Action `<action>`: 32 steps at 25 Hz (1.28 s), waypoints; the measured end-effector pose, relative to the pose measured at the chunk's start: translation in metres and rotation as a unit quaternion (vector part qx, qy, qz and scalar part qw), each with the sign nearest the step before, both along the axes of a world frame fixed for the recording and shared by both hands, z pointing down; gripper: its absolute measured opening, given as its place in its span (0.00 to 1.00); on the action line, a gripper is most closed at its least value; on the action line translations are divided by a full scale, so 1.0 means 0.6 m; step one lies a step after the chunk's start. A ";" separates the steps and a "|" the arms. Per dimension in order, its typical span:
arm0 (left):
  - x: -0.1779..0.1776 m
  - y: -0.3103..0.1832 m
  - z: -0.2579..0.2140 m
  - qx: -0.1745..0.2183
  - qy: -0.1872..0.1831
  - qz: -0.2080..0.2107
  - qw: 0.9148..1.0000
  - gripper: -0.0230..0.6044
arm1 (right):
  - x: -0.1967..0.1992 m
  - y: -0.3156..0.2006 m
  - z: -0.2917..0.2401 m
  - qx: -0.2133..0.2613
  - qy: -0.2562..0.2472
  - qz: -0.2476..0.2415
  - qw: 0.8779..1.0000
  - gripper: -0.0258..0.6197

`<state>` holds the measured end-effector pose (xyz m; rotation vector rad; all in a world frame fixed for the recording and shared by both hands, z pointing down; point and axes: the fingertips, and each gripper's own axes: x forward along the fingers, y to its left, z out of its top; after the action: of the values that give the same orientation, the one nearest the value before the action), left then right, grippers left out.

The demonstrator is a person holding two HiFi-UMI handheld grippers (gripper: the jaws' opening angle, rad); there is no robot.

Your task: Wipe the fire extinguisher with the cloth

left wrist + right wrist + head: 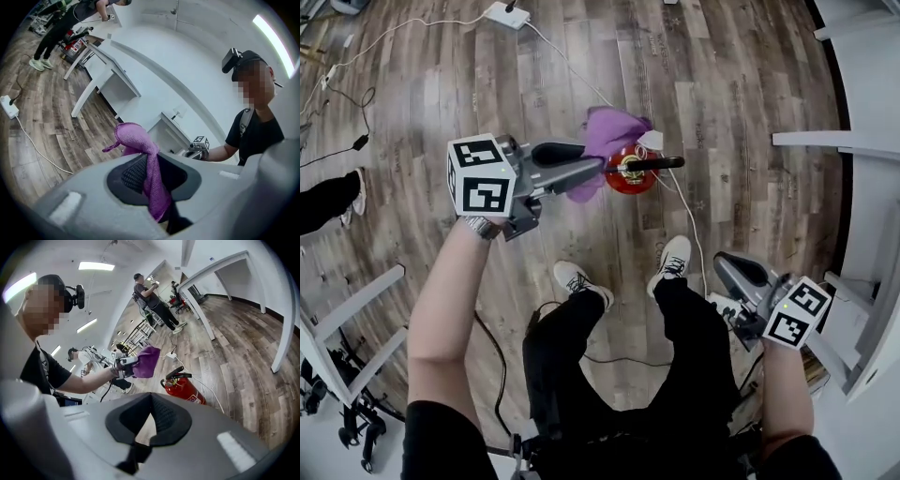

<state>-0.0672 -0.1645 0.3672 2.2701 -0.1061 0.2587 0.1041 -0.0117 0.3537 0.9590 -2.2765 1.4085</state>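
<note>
My left gripper (pixel 596 170) is pinching the purple cloth (pixel 614 131), bunched up and drooping from its jaws. The red fire extinguisher (pixel 628 174), black handle on top, label on its side, stands on the wood floor (pixel 750 75). The cloth hangs just above it, apart. My right gripper (pixel 727 266) is clamped together, empty.
</note>
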 end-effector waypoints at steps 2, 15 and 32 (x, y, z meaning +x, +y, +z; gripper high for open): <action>0.010 -0.004 0.045 0.019 -0.015 0.018 1.000 0.13 | 0.001 -0.012 0.041 0.014 0.003 -0.012 1.000 0.04; 0.048 -0.034 0.261 0.029 -0.043 0.094 0.994 0.13 | 0.070 -0.114 0.220 0.109 0.026 -0.049 0.992 0.04; 0.055 -0.065 0.572 -0.121 0.020 0.001 0.992 0.13 | 0.142 -0.189 0.367 0.191 0.046 -0.047 0.979 0.04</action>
<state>-0.0341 -0.2034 0.7104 2.0335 -0.0490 0.2145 0.1891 -0.1252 0.5737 0.9818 -2.5338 0.8848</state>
